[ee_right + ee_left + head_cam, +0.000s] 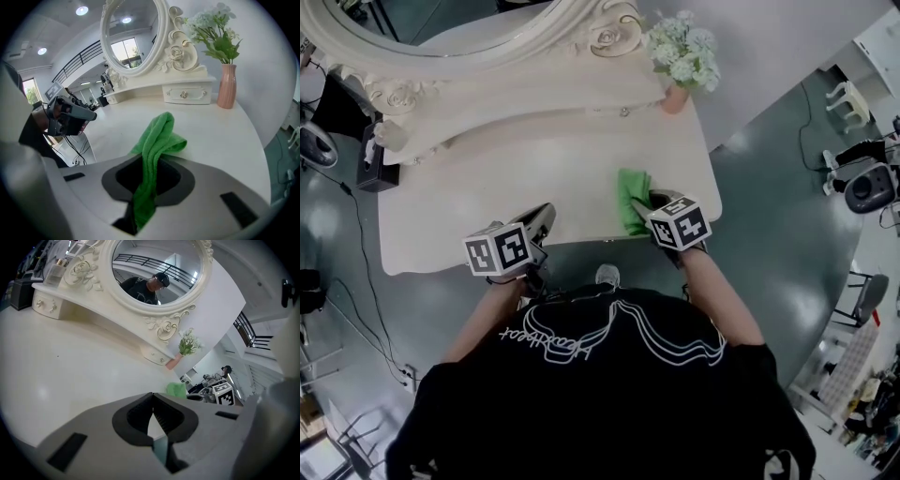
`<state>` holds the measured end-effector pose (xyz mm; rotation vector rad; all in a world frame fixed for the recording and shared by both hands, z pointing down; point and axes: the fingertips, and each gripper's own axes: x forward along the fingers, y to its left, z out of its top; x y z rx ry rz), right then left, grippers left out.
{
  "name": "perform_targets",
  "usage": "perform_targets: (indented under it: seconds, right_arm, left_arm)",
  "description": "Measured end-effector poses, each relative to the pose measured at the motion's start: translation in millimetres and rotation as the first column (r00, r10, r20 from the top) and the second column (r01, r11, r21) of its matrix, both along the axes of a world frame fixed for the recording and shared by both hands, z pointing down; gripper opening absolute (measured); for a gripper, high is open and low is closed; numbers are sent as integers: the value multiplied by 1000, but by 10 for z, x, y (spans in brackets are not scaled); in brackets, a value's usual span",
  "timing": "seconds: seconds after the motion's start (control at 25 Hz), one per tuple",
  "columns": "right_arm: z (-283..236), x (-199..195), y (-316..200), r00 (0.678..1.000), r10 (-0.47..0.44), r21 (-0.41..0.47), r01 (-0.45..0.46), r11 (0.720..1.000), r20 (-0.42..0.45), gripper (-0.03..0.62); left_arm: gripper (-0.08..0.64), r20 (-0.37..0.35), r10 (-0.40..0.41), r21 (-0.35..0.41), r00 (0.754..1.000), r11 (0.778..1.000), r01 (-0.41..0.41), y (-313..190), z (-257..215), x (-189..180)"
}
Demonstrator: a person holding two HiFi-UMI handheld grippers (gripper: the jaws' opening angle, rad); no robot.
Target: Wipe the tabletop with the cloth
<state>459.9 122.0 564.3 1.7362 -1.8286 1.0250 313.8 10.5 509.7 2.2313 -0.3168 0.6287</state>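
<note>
While the right gripper (151,174) has the cloth (158,136) pinched, I'd say we're at the very start of the wipe: cloth in hand, near the front right edge of the tabletop (534,178), with almost the whole surface left to cover. Next move as I see it is pressing the bundle flat and dragging it sideways toward the left in long passes, then working back toward the drawers.

Fingers: the right jaws are clamped tight on a bunched fold of the green cloth, and the free end spills forward onto the table just past the tips. Hard to say if it's really pressed down or only resting there. The left gripper (152,401) has its jaws closed together with nothing between them, hanging over the front left edge, well apart from the cloth.

Further back, watch the pink vase (227,86) with flowers at the right rear corner, just beside the mirror (131,37) base. Easy thing to knock on a wide sweep.
</note>
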Motion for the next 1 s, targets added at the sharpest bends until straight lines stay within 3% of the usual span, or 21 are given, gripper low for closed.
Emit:
perform_targets:
  seconds: [1.0]
  right_arm:
    - [5,1071,792,981,188,-12,-189,982,-46,60]
  left_arm:
    - [4,-43,118,-48,992,992,-120,414,130,878]
